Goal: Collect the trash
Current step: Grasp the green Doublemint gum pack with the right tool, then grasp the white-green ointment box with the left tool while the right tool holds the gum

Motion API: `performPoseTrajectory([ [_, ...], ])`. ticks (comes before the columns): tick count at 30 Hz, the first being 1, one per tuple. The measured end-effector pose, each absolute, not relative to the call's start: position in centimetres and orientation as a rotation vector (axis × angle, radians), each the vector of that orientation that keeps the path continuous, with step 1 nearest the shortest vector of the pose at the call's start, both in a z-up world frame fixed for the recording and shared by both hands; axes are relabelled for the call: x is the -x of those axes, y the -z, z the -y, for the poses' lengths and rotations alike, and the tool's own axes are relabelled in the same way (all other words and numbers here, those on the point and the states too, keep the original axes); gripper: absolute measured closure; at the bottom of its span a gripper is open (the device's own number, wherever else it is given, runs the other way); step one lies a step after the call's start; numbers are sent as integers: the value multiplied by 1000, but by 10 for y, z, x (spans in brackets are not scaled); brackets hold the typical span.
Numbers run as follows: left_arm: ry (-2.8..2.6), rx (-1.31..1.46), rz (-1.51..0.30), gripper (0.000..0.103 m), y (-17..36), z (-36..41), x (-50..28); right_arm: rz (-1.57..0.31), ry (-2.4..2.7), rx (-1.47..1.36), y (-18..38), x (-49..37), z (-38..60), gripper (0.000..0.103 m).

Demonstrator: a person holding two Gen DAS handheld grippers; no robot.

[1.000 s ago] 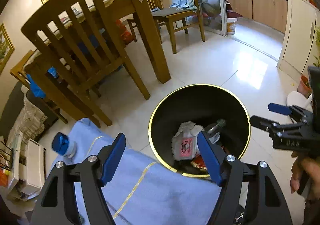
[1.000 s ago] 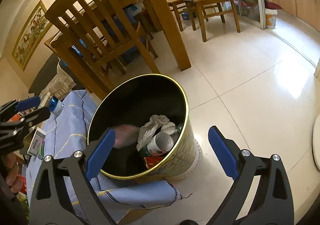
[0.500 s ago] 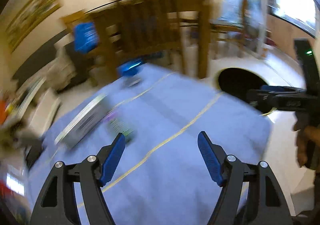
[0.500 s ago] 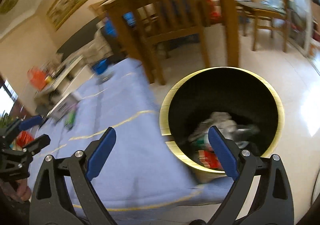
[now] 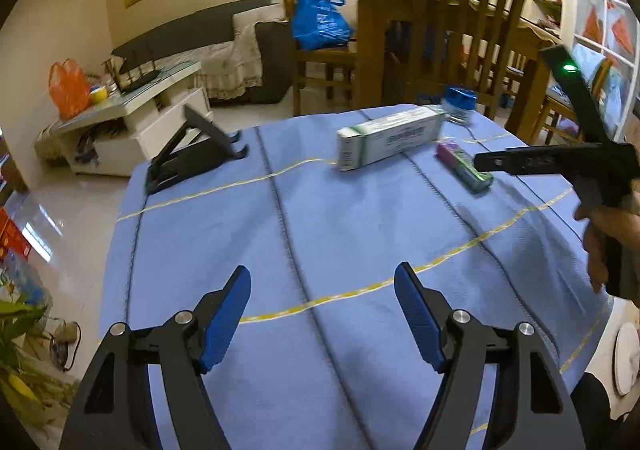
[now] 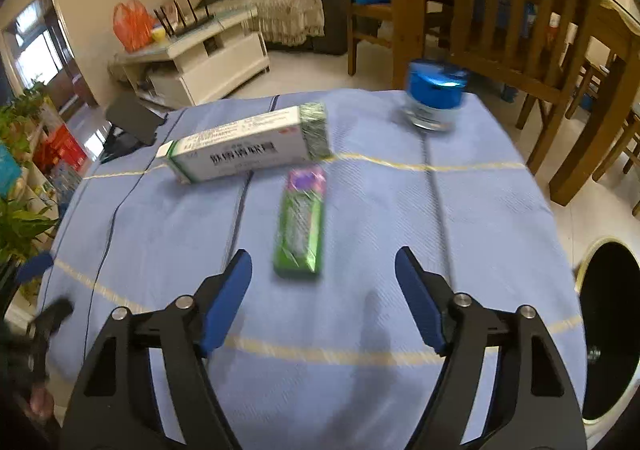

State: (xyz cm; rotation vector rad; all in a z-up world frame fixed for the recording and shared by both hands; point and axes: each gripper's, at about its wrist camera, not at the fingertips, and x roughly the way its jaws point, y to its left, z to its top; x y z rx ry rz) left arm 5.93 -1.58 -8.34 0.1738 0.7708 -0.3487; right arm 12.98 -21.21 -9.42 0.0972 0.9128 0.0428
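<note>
both grippers swung from the bin to the table.

The left gripper hangs with jaws apart over the blue cloth, the white carton well beyond.

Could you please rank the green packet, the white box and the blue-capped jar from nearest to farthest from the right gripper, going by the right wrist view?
1. Green packet, just ahead of the right gripper.
2. White box, beyond, left.
3. Blue-capped jar, far right edge.
</note>
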Motion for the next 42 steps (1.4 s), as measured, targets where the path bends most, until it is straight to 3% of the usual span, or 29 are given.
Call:
performPoseTrajectory([
  [5,344,-158,-770,32,82,6,-67,-1002,3,-60,111,-173,195,43],
  [10,368,-163,-772,32,82,14,-72,-1053,-18,12,127,-167,186,70],
  [15,393,-208,-764,32,82,29,-70,-1046,-152,-11,123,-109,190,71],
  [19,422,-240,-749,32,75,47,-83,-981,-172,-243,117,-69,237,71],
  [34,510,-436,-769,33,64,137,-206,-930,-189,-350,115,-35,273,72],
  [42,499,-221,-936,32,85,157,-252,-920,-176,-379,115,-31,281,72],
])
